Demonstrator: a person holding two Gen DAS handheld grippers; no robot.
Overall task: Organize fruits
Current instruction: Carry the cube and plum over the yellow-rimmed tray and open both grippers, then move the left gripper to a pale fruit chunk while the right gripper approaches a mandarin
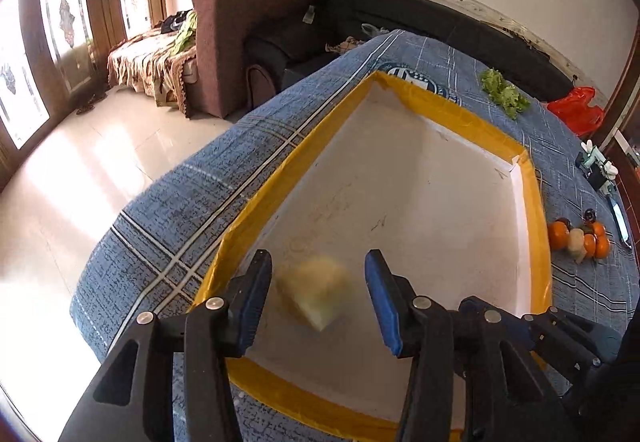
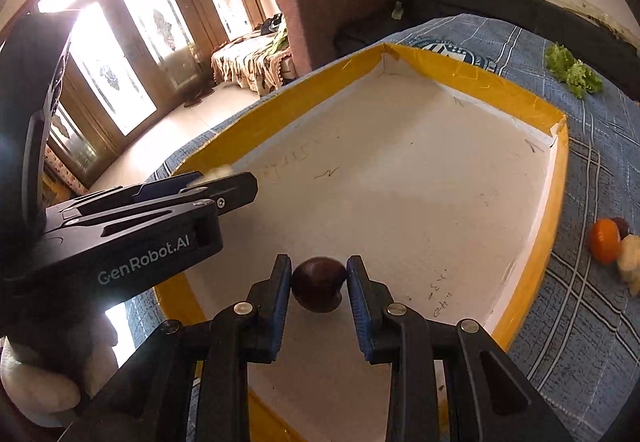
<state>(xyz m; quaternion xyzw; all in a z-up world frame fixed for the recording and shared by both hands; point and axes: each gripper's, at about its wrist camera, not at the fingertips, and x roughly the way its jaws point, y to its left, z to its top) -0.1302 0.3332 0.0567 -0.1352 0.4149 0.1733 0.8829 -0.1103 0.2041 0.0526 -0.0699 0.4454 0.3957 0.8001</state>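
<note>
— Fruit check: where's your dark round fruit (image 2: 319,283)?

— Between your right gripper (image 2: 319,296) pads, pinched, low over the yellow-rimmed tray (image 2: 400,178).

— And your left gripper (image 1: 319,298)?

— Jaws parted; blurred yellowish fruit (image 1: 316,292) loose between them, untouched, over the tray.

A blurred pale yellow fruit piece (image 1: 316,292) lies between my left pads; a dark maroon round fruit (image 2: 319,283) sits pinched between my right pads, both over the white tray (image 1: 420,178).
</note>
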